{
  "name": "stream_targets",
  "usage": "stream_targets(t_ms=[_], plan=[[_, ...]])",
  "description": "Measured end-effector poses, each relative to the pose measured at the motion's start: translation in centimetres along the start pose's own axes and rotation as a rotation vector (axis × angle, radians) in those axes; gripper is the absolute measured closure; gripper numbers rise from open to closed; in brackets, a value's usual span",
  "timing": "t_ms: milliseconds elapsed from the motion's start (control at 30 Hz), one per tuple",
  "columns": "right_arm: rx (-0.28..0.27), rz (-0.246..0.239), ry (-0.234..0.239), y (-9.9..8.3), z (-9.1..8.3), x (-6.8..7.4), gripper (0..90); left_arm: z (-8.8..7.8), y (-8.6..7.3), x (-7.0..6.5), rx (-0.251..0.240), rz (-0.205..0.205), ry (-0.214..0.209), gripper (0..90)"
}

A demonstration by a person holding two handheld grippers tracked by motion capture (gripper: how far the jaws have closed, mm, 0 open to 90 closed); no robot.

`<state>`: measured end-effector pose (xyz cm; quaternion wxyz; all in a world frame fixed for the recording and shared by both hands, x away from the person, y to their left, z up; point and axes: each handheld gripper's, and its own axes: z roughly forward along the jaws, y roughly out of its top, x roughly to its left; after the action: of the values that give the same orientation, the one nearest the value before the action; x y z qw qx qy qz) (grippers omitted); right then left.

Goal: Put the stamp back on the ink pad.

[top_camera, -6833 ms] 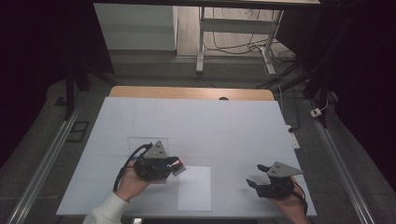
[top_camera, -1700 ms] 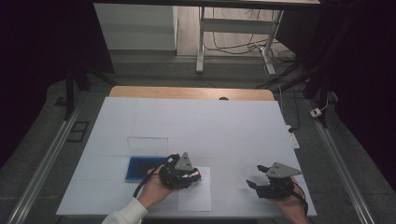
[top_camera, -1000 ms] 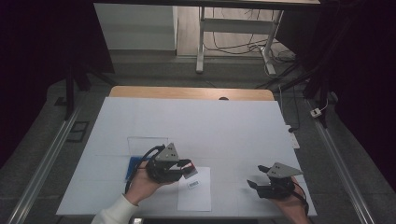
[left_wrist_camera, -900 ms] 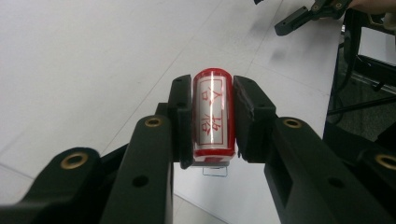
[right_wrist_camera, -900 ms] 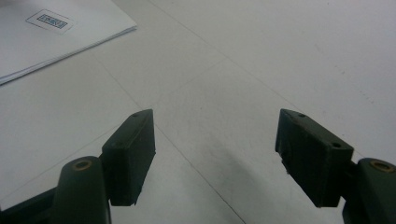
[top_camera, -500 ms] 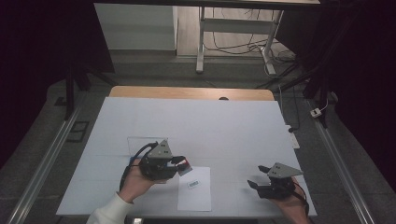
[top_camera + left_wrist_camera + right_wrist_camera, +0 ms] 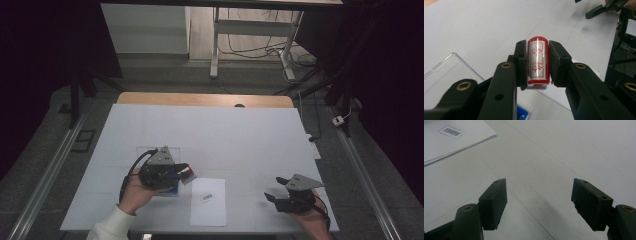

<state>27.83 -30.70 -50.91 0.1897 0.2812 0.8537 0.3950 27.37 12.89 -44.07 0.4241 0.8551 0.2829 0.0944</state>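
Red-and-white rubber stamp clamped between the left gripper jaws, lifted clear of the white tabletop; could slip or smear if tilted carelessly. Clear lid lay below. From the right gripper view: jaws stood wide, holding nothing, paper sheets ahead. From above: stamp hovered near the front edge, just left of the paper; dim room, cables on the floor beyond.

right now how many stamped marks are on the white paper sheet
1. A single small blue rectangular stamped mark sits near the middle of the white paper sheet, which lies on the table between the two grippers. It also shows in the right gripper view. None looks hidden.
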Motion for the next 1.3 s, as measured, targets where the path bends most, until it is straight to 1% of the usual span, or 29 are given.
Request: stream_targets(t_ms=[133,200,267,433,567,700,867,933,1100,1233,1300], plan=[[0.001,0.000,-0.001,0.0,0.0,0.0,28.8,-0.3,-0.3,0.5,0.006,-0.014,0.014,69.9],[0.001,-0.005,-0.013,0.0,-0.1,0.0,28.9,-0.5,-0.5,0.7,0.009,-0.020,0.019,69.9],[-0.002,-0.003,-0.015,0.0,-0.1,0.0,29.0,-0.7,-0.7,1.0,0.011,-0.028,0.026,69.9],[-0.002,-0.001,-0.011,-0.1,-0.1,-0.1,29.0,-1.3,-1.0,1.8,0.010,-0.051,0.039,69.9],[0.004,-0.006,-0.012,0.0,0.0,-0.1,29.0,-1.7,-1.4,2.4,0.024,-0.063,0.067,69.9],[0.001,-0.003,-0.005,0.0,0.1,0.0,29.0,-2.0,-2.1,3.1,0.049,-0.069,0.116,69.9],[0.005,-0.006,-0.010,0.0,0.0,-0.1,29.0,-2.3,-2.8,4.0,0.064,-0.094,0.143,69.9],[0.003,-0.006,-0.005,-0.1,0.1,-0.1,29.0,-2.4,-3.0,4.2,0.066,-0.103,0.147,69.9],[0.006,-0.008,-0.008,-0.1,0.1,-0.1,29.0,-2.6,-3.5,4.6,0.082,-0.110,0.154,69.9],[0.009,-0.008,-0.015,-0.1,0.1,-0.1,29.0,-2.5,-3.8,4.8,0.116,-0.107,0.152,69.9],[0.002,-0.005,-0.008,-0.1,0.1,-0.1,29.0,-2.2,-4.0,4.9,0.132,-0.110,0.149,69.9]])
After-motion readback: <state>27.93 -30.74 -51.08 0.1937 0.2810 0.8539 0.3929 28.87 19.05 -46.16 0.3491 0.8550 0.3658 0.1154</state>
